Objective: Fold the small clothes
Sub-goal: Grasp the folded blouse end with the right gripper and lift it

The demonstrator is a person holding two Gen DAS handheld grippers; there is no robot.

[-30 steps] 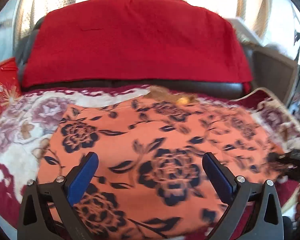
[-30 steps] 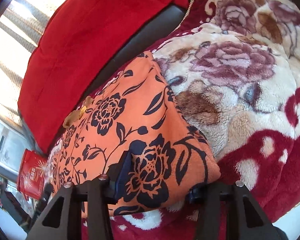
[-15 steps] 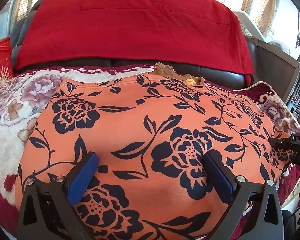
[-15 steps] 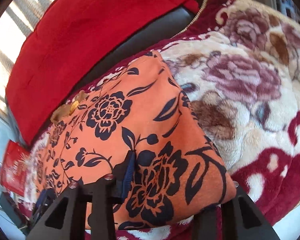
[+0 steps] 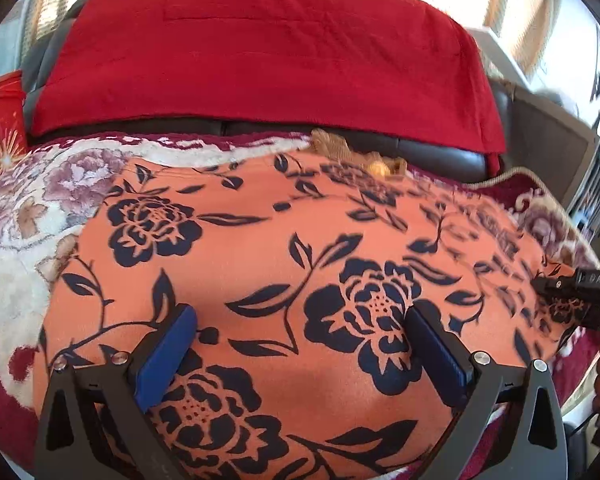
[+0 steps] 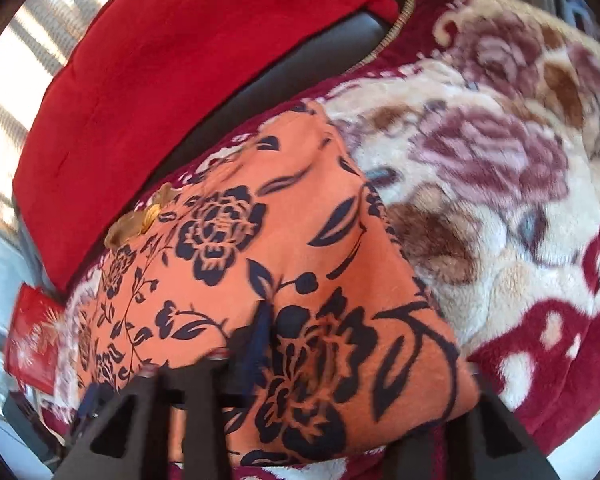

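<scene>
Your left gripper (image 5: 300, 344) stays spread wide over orange floral garment (image 5: 284, 264). Cloth has slid lower-frame since earlier. Right gripper (image 6: 340, 364): grip unclear; garment corner hides one finger. Fold not started.

The right gripper (image 6: 340, 364) gripped the near corner of the orange cloth (image 6: 260, 248), with the blanket (image 6: 520, 200) at two o'clock.

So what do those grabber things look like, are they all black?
Mostly. The left gripper has dark grey frames with triangle cut-outs, small silver screws and bright blue pads on its fingers. The right gripper is built the same, though blurred, with one dark blue pad showing. No cables or sleeves show.
</scene>
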